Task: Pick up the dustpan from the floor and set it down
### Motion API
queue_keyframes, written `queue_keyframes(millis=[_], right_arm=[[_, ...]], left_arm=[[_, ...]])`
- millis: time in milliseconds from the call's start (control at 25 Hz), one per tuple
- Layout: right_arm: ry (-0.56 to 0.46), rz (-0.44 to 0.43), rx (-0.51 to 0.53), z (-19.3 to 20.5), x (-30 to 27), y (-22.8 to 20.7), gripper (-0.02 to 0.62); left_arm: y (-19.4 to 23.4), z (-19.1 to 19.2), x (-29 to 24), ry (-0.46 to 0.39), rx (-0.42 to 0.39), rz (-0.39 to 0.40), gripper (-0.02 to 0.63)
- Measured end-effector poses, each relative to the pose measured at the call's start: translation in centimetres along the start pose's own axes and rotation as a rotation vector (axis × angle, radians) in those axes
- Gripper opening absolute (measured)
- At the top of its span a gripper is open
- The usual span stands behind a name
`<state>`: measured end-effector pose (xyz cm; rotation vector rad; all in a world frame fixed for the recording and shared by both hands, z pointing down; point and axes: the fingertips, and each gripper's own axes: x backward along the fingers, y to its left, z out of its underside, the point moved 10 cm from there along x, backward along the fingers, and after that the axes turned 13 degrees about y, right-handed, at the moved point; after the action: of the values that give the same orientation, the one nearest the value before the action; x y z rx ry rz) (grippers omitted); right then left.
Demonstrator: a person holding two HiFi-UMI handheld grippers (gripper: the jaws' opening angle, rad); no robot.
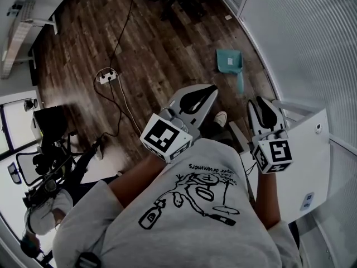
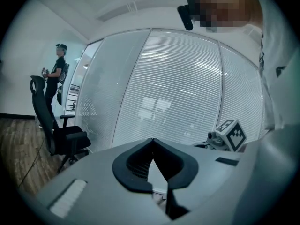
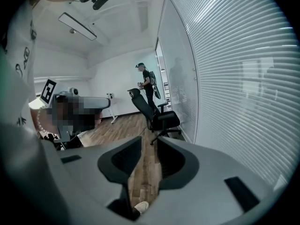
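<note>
**A:** Head view first. Where is the dustpan?

**B:** The dustpan lies flat on the wooden floor, just beside the glass wall with its slatted blinds. It is teal, with a squarish pan and a slim handle pointing back toward the grippers.

**A:** And the grippers themselves?

**B:** The left hand-held gripper and the right hand-held gripper both hang in the air, well apart from the dustpan. Bare boards lie between them and it. A corded power strip sits far off to the left, and a shoe shows just below the left jaws.

**A:** Left gripper view?

**B:** Its jaws meet at the tips, clenched on nothing. Beyond them is the glass wall. An office chair and a standing person are at the left, and the other gripper's marker cube is at the right.

**A:** Right gripper view?

**B:** Its jaws stand a little apart, released, with only floorboards showing through the gap. The chair and the person stand farther off by the glass.
</note>
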<state>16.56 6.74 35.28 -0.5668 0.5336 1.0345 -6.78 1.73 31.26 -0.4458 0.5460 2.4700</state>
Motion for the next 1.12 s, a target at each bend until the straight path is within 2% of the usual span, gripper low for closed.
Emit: queue_keyframes(millis=[520, 1120], right_arm=[[0.143, 0.004, -0.009, 5.7, -6.5, -2.7, 0.11], [0.262, -0.013, -0.042, 9.9, -12.6, -6.4, 0.126]], left_arm=[[0.9, 0.7, -0.8, 0.018, 0.013, -0.009, 0.002], [2.2, 1.1, -0.9, 0.031, 0.033, -0.034, 0.002]])
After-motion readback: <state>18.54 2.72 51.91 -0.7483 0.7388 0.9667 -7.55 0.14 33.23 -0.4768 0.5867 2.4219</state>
